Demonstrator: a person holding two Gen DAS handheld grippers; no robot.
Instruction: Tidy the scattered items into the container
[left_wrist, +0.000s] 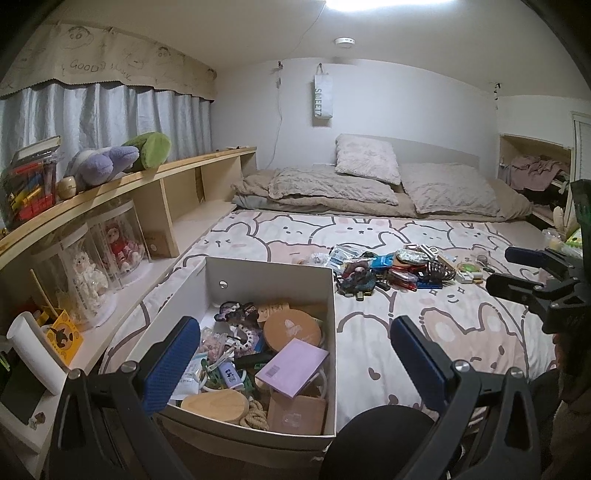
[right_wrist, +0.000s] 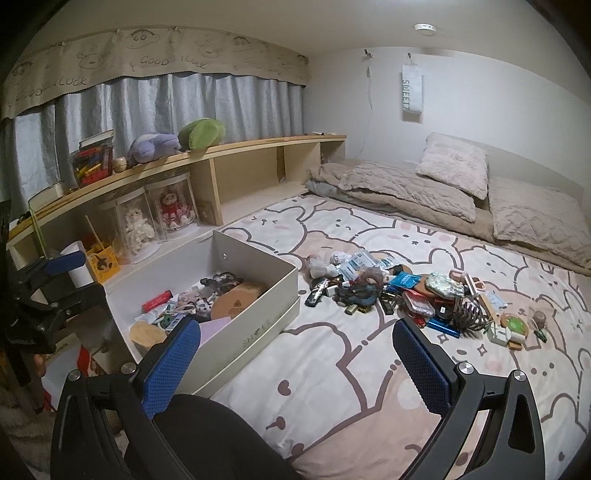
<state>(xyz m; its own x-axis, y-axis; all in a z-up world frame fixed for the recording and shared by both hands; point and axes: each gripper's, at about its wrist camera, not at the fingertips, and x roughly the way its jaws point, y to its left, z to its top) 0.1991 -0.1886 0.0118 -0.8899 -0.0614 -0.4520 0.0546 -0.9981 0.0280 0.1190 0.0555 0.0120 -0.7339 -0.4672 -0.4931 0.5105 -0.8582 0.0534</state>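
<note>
Both grippers empty: left gripper (left_wrist: 295, 354) hangs wide open over the box (left_wrist: 334, 332), right gripper (right_wrist: 295, 354) is wide open over bare sheet, well short of the pile (right_wrist: 399, 295). We judge the next step is a pick from the pile, which sits mid-bed just right of the box. We take a loose edge piece first, e.g. the black stick (right_wrist: 314, 297) nearest the box, coming in low with the jaws straddling it. The coiled cable (right_wrist: 471, 314) looks tangled with its neighbours; we leave it for later. The box is already part full, so we drop into the free corner. The near box wall stands in the carry path; the shelf (right_wrist: 229, 151) and dolls (right_wrist: 136, 225) are well clear.
</note>
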